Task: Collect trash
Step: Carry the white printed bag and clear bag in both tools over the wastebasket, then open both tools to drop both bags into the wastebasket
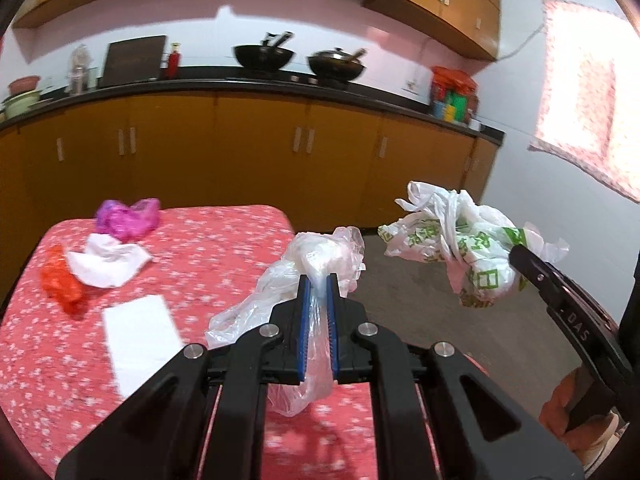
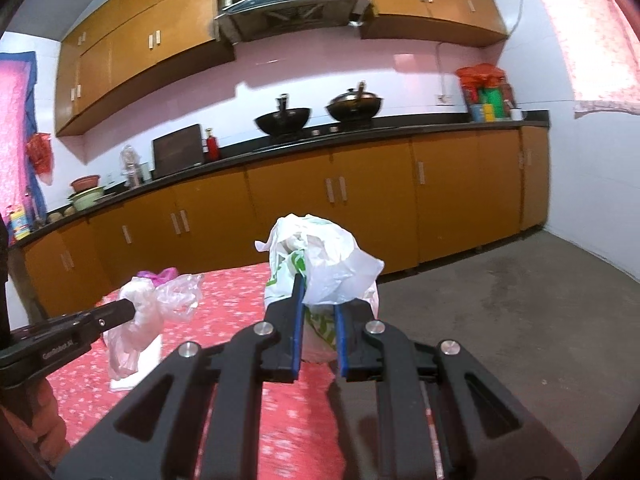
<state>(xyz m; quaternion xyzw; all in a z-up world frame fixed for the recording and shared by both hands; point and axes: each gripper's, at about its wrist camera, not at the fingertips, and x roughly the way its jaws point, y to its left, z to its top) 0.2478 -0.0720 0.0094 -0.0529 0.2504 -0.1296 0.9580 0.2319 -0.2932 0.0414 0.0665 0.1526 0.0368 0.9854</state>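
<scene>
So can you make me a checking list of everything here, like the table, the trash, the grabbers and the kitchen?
Surface: table under a red flowered cloth.
Job's things: clear plastic bag and green-printed white bag, both lifted; purple bag, orange bag, crumpled white paper and flat white paper on the table.
Clutter: nothing seen.
Grippers: left gripper shut on the clear bag; right gripper shut on the printed bag.
Cables: one down the wall.
Surroundings: two woks on the counter, wooden cabinets.

My clear bag (image 1: 316, 264): thin glossy plastic film | printed bag (image 1: 460, 240): crinkled white plastic | tablecloth (image 1: 224, 248): matt floral cloth | my gripper fingers (image 1: 334, 320): matt black plastic
</scene>
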